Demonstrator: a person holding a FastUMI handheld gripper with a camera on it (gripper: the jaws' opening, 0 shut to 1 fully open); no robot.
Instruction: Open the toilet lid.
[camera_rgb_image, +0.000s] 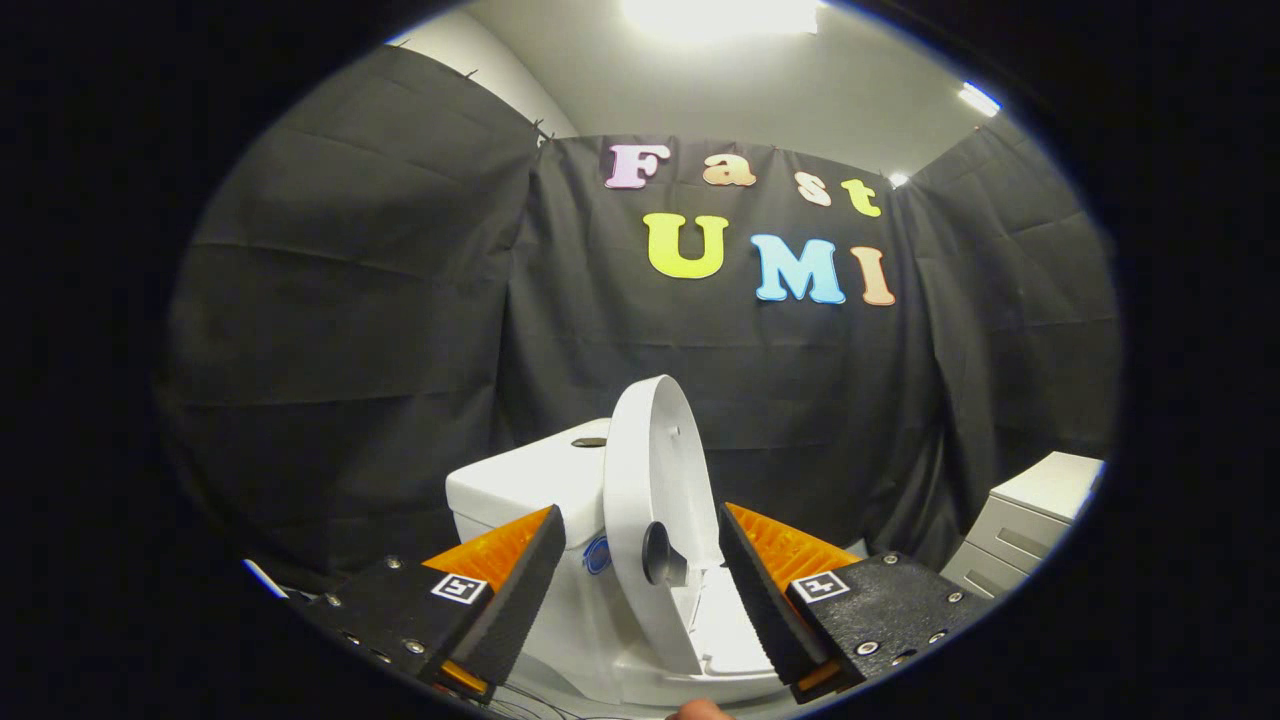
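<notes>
A white toilet stands just ahead of my fingers, its tank (530, 480) at the back with a flush button on top. The white toilet lid (650, 480) is raised nearly upright and seen almost edge-on, with a dark knob on its face. It rises between my two fingers, and neither finger touches it. My gripper (640, 555) is open, the left finger beside the tank and the right finger on the far side of the lid. The seat and bowl rim (730, 625) lie below the lid.
Black cloth walls close the booth behind and to both sides of the toilet. A pale drawer cabinet (1030, 520) stands to the right. A fingertip of a person (700, 710) shows below the gripper.
</notes>
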